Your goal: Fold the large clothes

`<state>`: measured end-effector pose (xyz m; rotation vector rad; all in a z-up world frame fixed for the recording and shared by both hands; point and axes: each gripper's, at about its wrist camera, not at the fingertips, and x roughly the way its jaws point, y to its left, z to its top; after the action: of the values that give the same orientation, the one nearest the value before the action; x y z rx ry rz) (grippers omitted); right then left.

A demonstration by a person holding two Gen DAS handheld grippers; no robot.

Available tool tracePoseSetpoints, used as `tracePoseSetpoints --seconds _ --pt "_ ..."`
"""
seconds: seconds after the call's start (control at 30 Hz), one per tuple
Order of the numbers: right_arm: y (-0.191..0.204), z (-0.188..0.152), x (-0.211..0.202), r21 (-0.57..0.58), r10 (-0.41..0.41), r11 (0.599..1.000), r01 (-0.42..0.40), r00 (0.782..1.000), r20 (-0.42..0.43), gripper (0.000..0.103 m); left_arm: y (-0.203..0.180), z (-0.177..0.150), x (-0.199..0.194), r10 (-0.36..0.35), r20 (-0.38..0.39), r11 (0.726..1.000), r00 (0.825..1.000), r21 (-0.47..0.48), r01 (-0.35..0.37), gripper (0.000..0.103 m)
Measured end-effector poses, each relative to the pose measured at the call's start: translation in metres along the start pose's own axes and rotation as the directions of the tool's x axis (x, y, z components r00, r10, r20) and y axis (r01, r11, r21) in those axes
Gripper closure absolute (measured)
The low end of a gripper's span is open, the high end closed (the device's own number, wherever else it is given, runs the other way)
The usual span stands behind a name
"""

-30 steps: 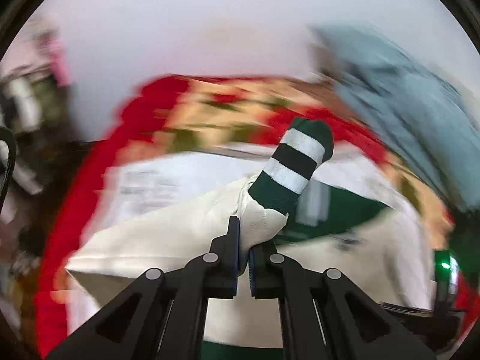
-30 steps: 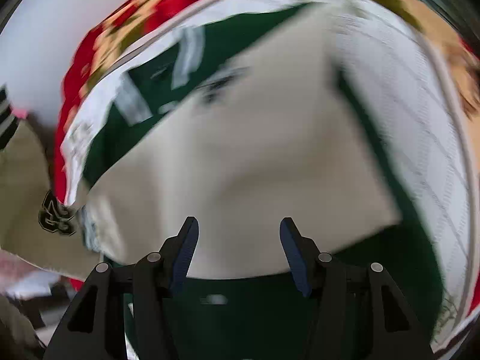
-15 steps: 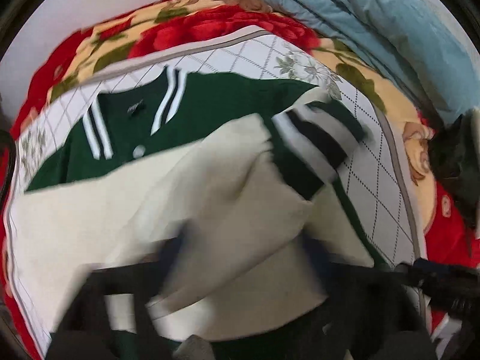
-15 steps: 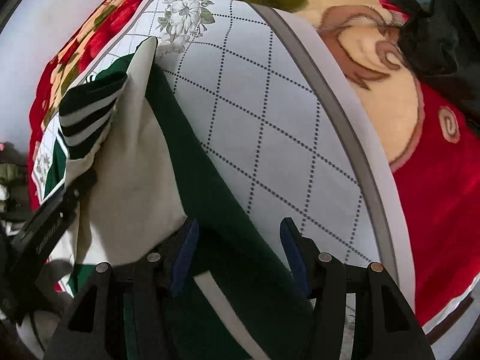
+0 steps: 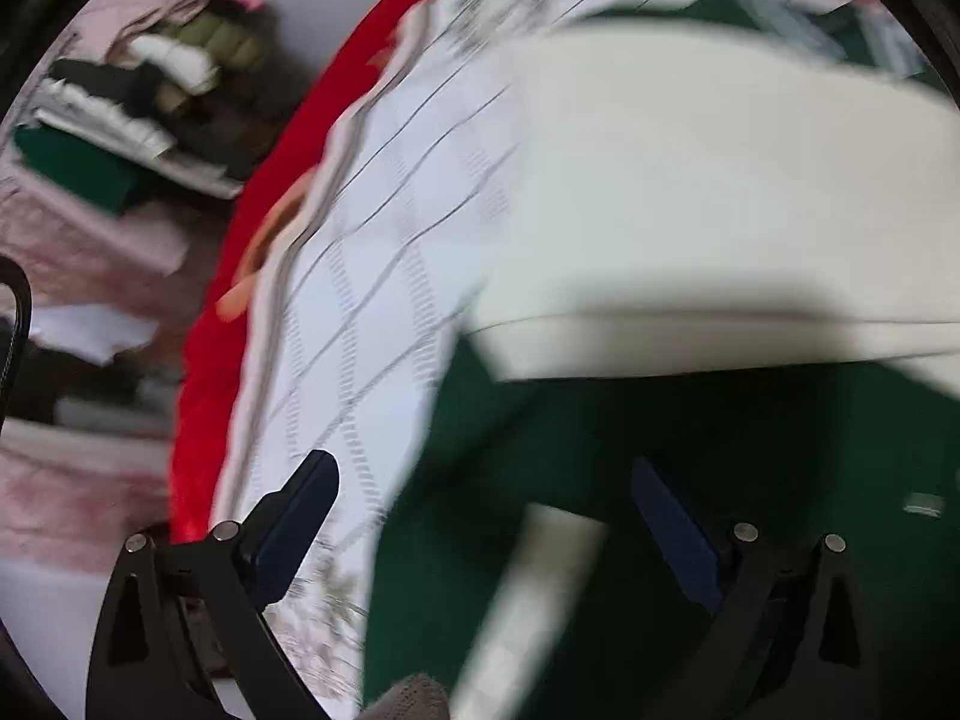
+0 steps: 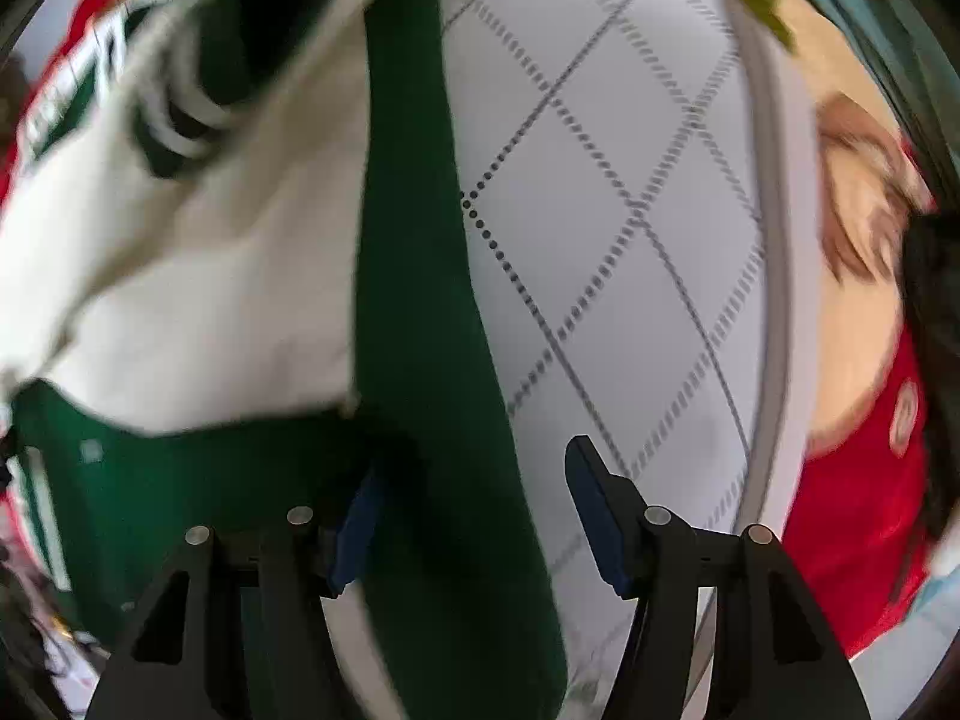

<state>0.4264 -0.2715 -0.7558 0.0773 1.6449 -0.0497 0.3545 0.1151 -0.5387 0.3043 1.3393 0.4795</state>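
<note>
A green varsity jacket (image 5: 690,468) with cream sleeves (image 5: 690,192) lies on a quilted white blanket (image 5: 384,252); the sleeves are folded across its body. My left gripper (image 5: 486,516) is open and empty, low over the jacket's lower left edge. In the right wrist view the jacket's green side edge (image 6: 420,312) and a cream sleeve (image 6: 210,300) with a striped cuff (image 6: 180,126) show. My right gripper (image 6: 474,510) is open and empty, with the jacket's right edge lying between its fingers.
The blanket (image 6: 612,228) has a red floral border (image 6: 864,504) and covers a bed. A stack of folded clothes (image 5: 132,96) sits beyond the bed's left edge. A dark item (image 6: 930,360) lies at the right edge.
My left gripper let go of the cream sleeve, which now lies across the jacket, and swung down to the jacket's left edge. My right gripper moved lower along the right edge.
</note>
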Motion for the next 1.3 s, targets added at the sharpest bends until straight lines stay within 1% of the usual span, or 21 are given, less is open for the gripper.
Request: tracePoseSetpoints --seconds 0.07,0.2,0.3,0.33,0.4,0.47,0.5,0.53,0.57,0.63,0.73,0.77,0.87,0.93,1.0,1.07,1.13,1.2,1.23,1.27,1.3 --pt "0.001 0.011 0.003 0.006 -0.005 1.000 0.004 0.999 0.040 0.042 0.002 0.010 0.022 0.061 -0.021 0.998 0.998 -0.021 -0.061 0.003" --pt "0.014 0.027 -0.011 -0.060 -0.008 0.998 0.014 0.994 0.113 0.046 -0.004 0.038 0.036 0.119 -0.010 0.990 0.993 -0.074 -0.119 0.000" --pt "0.007 0.028 -0.014 -0.032 0.048 0.998 -0.045 0.990 0.130 0.063 0.000 0.047 0.035 0.147 -0.008 0.983 0.989 -0.107 -0.147 0.000" --pt "-0.006 0.027 -0.017 0.026 0.088 0.995 -0.093 0.985 0.151 0.067 0.002 0.050 0.036 0.142 -0.013 0.983 0.990 -0.117 -0.143 0.000" --pt "-0.031 0.024 -0.021 0.136 0.105 0.982 -0.132 0.976 0.188 0.070 0.008 0.054 0.039 0.128 -0.019 0.983 0.992 -0.132 -0.129 0.000" --pt "-0.078 0.014 -0.017 0.331 0.114 0.926 -0.182 0.970 0.215 0.070 0.009 0.057 0.041 0.107 -0.019 0.985 0.994 -0.132 -0.109 0.000" --pt "-0.091 0.012 -0.011 0.384 0.147 0.897 -0.220 0.966 0.212 0.070 0.010 0.058 0.040 0.090 -0.014 0.986 0.996 -0.137 -0.091 0.000" --pt "-0.107 0.007 0.004 0.452 0.201 0.852 -0.263 0.962 0.183 0.070 0.008 0.061 0.040 0.088 -0.011 0.987 0.996 -0.131 -0.089 0.000" --pt "-0.110 0.006 0.007 0.456 0.206 0.850 -0.263 0.964 0.171 0.070 0.007 0.063 0.040 0.093 -0.012 0.988 0.996 -0.124 -0.094 0.000" --pt "-0.100 0.016 0.003 0.394 0.161 0.897 -0.202 0.978 0.134 0.068 0.007 0.065 0.042 0.093 -0.013 0.988 0.996 -0.125 -0.094 0.000" --pt "-0.087 0.022 -0.004 0.305 0.145 0.938 -0.162 0.986 0.079 0.068 0.010 0.071 0.047 0.084 -0.012 0.986 0.996 -0.143 -0.085 0.000" --pt "-0.087 0.018 -0.008 0.296 0.133 0.944 -0.146 0.989 0.064 0.068 0.011 0.073 0.049 0.083 -0.011 0.986 0.997 -0.146 -0.083 0.000" --pt "-0.079 0.012 -0.026 0.310 0.143 0.938 -0.153 0.988 0.055 0.068 0.011 0.073 0.044 0.067 -0.024 0.989 0.997 -0.134 -0.070 0.000" --pt "-0.071 -0.010 -0.045 0.318 0.166 0.931 -0.179 0.984 0.070 0.068 0.011 0.061 0.030 0.013 -0.022 0.996 1.000 -0.092 -0.015 0.001" --pt "-0.052 -0.028 -0.053 0.311 0.216 0.924 -0.224 0.974 0.061 0.067 0.013 0.040 0.008 -0.048 -0.020 0.998 0.999 -0.043 0.047 0.001" --pt "-0.012 -0.047 -0.053 0.286 0.310 0.911 -0.298 0.951 0.004 0.064 0.011 0.007 -0.014 -0.096 -0.042 0.995 0.994 0.028 0.098 0.001" --pt "0.046 -0.085 -0.038 0.261 0.414 0.889 -0.377 0.905 -0.100 0.041 0.006 -0.028 -0.029 -0.133 -0.074 0.987 0.988 0.084 0.139 0.001" --pt "0.084 -0.107 -0.022 0.259 0.461 0.874 -0.412 0.872 -0.166 0.033 -0.006 -0.069 -0.033 -0.158 -0.135 0.974 0.978 0.141 0.177 0.001" --pt "0.113 -0.123 -0.008 0.262 0.485 0.865 -0.427 0.846 -0.221 0.033 -0.011 -0.084 -0.032 -0.160 -0.159 0.969 0.974 0.162 0.186 0.001" --pt "0.145 -0.145 -0.003 0.253 0.487 0.867 -0.429 0.837 -0.249 0.033 -0.018 -0.101 -0.028 -0.158 -0.189 0.964 0.969 0.184 0.193 0.001" --pt "0.160 -0.170 0.003 0.237 0.470 0.878 -0.415 0.842 -0.265 0.033 -0.023 -0.115 -0.024 -0.161 -0.205 0.960 0.965 0.194 0.201 0.000"
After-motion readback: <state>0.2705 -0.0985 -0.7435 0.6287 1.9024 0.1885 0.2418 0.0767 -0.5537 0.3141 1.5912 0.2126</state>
